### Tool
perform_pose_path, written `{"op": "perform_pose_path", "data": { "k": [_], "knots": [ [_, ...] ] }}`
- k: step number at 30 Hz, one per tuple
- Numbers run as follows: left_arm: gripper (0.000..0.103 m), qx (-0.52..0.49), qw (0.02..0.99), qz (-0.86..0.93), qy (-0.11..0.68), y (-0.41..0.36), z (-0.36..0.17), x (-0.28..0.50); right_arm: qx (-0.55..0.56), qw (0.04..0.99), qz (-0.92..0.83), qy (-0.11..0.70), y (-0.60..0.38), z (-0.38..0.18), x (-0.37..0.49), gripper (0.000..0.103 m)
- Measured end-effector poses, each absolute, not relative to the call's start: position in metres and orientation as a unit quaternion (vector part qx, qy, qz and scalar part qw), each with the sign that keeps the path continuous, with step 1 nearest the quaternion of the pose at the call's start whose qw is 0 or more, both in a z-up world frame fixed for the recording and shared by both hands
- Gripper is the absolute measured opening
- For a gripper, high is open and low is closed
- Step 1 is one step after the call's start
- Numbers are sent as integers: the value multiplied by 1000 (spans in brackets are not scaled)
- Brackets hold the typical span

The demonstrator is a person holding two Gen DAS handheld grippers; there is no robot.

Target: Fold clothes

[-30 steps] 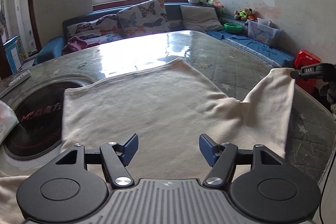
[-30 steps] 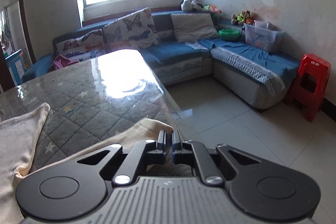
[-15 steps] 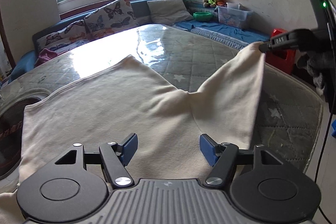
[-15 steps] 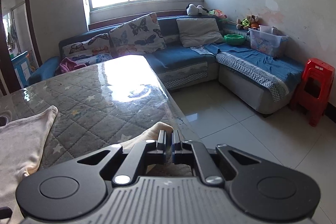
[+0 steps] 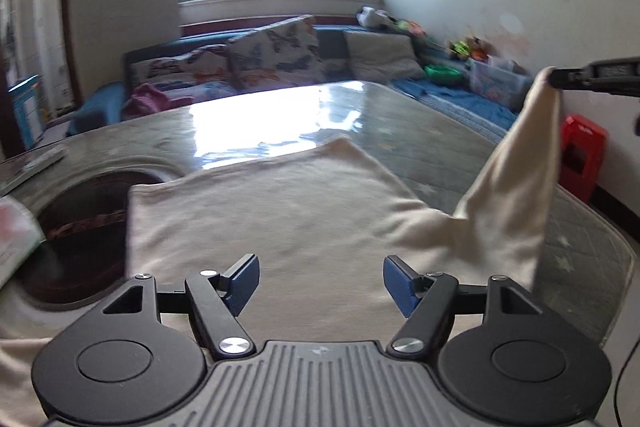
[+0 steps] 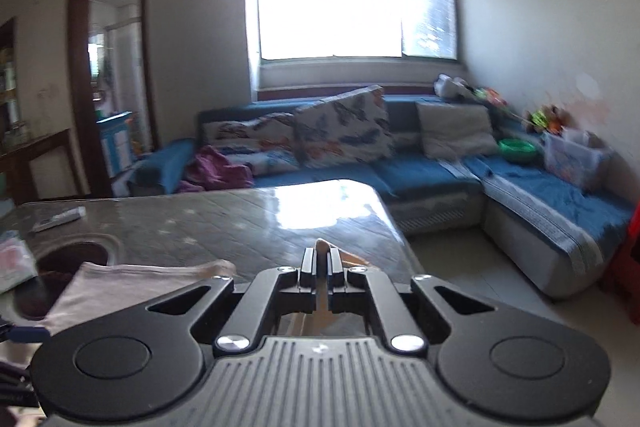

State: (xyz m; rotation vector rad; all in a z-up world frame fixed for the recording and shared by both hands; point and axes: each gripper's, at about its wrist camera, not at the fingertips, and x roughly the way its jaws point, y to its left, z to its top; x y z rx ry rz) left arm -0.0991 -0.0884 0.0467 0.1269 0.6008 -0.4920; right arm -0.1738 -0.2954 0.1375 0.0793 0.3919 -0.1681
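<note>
A cream garment [image 5: 288, 223] lies spread on the glass-topped table [image 5: 400, 115]. My left gripper [image 5: 320, 283] is open and empty, hovering low over the garment's near part. My right gripper [image 6: 321, 259] is shut on a corner of the garment [image 6: 321, 247]. In the left wrist view the right gripper [image 5: 560, 77] holds that corner [image 5: 516, 187] high above the table's right side, so the cloth hangs in a raised peak. The rest of the garment [image 6: 132, 287] shows flat at the lower left of the right wrist view.
A round dark inset [image 5: 80, 219] sits in the table at the left, with a remote [image 6: 60, 217] beyond it. A blue corner sofa [image 6: 440, 179] with cushions runs along the far wall. A red stool [image 5: 580, 151] stands right of the table.
My right gripper has lifted the garment corner higher and swung toward the table. The left gripper stays open over the cloth, its view turned a little left.
</note>
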Motion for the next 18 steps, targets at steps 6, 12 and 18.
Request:
{"op": "perform_pose_path", "data": {
  "k": [6, 12, 18],
  "knots": [
    [74, 30, 943, -175, 281, -29, 53, -102, -1, 983, 21, 182, -220, 159, -161, 4],
    [74, 8, 949, -135, 283, 9, 49, -109, -41, 969, 119, 213, -145, 143, -138, 4],
    [75, -9, 950, -112, 290, 30, 43, -115, -69, 941, 193, 269, -84, 99, -128, 4]
  ]
}}
